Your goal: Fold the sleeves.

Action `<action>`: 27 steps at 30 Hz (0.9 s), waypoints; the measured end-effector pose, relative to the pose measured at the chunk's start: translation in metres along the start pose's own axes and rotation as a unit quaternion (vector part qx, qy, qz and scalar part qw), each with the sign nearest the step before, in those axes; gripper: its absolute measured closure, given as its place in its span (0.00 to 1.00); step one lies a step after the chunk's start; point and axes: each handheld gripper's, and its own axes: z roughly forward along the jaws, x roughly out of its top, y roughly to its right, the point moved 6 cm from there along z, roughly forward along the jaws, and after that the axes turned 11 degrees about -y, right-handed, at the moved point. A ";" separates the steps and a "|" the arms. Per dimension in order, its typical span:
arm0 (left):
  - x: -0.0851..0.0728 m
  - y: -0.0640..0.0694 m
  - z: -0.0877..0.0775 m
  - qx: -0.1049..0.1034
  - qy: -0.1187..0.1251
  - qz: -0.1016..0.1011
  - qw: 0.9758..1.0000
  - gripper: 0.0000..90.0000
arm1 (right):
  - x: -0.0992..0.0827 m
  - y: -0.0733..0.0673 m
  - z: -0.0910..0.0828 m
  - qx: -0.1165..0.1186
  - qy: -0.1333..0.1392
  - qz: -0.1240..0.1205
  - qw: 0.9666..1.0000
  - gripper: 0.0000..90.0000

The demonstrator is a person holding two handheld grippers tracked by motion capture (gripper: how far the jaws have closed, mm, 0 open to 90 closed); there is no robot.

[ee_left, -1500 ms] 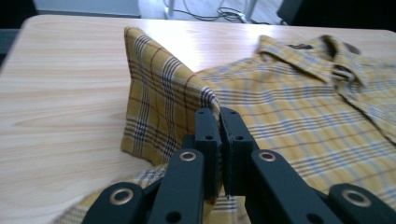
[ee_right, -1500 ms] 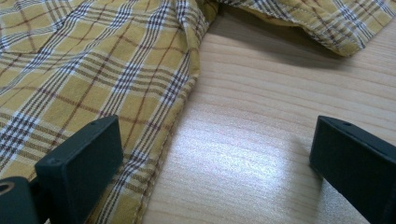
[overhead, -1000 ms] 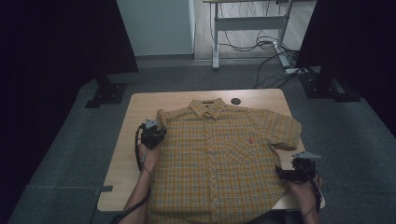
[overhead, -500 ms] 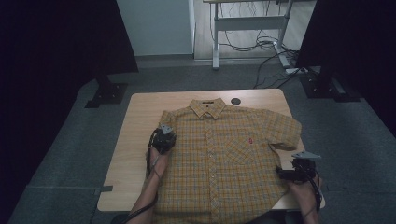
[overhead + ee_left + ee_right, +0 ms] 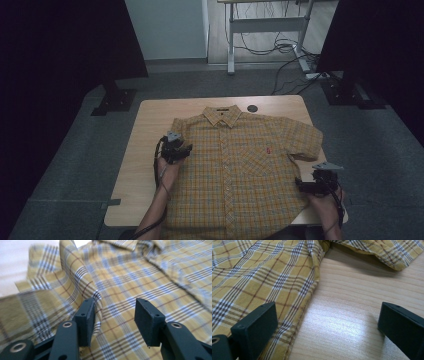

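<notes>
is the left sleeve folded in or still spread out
Folded in. In the high view the shirt ends straight at the left gripper, while the right sleeve lies spread. The left gripper's jaws have just opened off a raised fold.

A pale wooden bench (image 5: 145, 150) with rounded corners stands on grey carpet. Spread flat on it lies a yellow checked short-sleeved shirt (image 5: 240, 170), buttoned, collar toward the far edge and hem hanging over the near edge. Its right sleeve reaches close to the right edge of the bench; the left sleeve is folded in over the body of the shirt. A small dark round cap (image 5: 252, 108) is set into the bench top just beyond the collar, near the far edge. The left side of the bench top is bare wood.
</notes>
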 end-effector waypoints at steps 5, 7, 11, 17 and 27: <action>0.008 0.008 -0.016 0.001 0.015 0.014 1.000 0.54 | 0.000 0.000 0.000 0.001 0.000 -0.001 1.000 0.02; 0.011 0.009 -0.020 0.001 0.019 0.016 1.000 0.53 | 0.000 0.000 0.000 0.001 0.000 -0.001 1.000 0.02; 0.015 0.007 -0.029 0.007 0.024 0.017 1.000 0.50 | 0.000 0.000 0.000 0.001 0.000 -0.001 1.000 0.02; 0.020 -0.001 -0.041 0.025 0.030 0.018 0.999 0.45 | 0.000 -0.001 0.000 0.001 0.000 -0.002 1.000 0.02; 0.017 -0.034 -0.055 0.046 0.025 -0.018 0.998 0.36 | 0.001 -0.001 0.001 0.002 0.000 -0.003 1.000 0.02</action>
